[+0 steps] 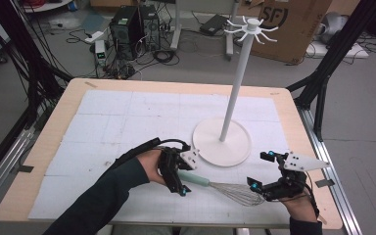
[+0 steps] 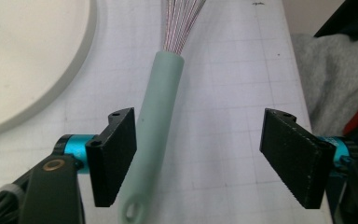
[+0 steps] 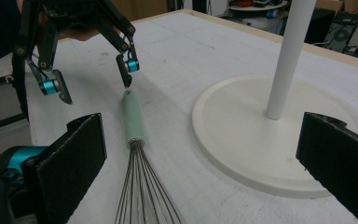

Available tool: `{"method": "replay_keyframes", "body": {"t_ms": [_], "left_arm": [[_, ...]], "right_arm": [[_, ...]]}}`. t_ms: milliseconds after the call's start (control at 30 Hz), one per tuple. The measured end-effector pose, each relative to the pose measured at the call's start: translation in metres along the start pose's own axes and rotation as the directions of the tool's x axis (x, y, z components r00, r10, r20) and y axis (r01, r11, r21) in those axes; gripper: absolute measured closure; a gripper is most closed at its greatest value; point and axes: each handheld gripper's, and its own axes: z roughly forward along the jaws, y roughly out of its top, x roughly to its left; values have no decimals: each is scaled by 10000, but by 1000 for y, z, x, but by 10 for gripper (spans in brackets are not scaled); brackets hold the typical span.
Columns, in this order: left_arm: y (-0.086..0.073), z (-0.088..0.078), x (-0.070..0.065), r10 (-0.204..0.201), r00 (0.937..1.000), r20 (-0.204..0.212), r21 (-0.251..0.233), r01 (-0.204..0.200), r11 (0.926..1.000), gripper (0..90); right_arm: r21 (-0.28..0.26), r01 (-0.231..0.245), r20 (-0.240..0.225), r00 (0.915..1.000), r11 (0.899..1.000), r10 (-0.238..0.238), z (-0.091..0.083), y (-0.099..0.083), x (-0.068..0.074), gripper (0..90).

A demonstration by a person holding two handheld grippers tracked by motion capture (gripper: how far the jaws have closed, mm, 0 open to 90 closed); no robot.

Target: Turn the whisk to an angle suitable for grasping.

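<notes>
My left tongs (image 1: 182,185) point down over the whisk (image 1: 225,189) handle near the table's (image 1: 54,127) front edge, jaws apart, not gripping; my right tongs (image 1: 260,170) wait open beside its wires, aimed left

A person in a dark, long sleeve (image 1: 100,196) works two handheld black grippers. The left gripper (image 1: 180,183) and right gripper (image 1: 263,172) each carry flat, rough black pads on bright blue anodised collars, a grey three-cornered plate on top, brass-coloured pivot screws and trailing black cables.
</notes>
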Motion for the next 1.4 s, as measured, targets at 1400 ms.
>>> {"method": "replay_keyframes", "body": {"t_ms": [1400], "left_arm": [[-112,-81,-31,-3821,9149,-1301,-3950,3057,8663,17]], "right_arm": [[664,-60,-672,9977,9978,105,24,5,15,4]]}}
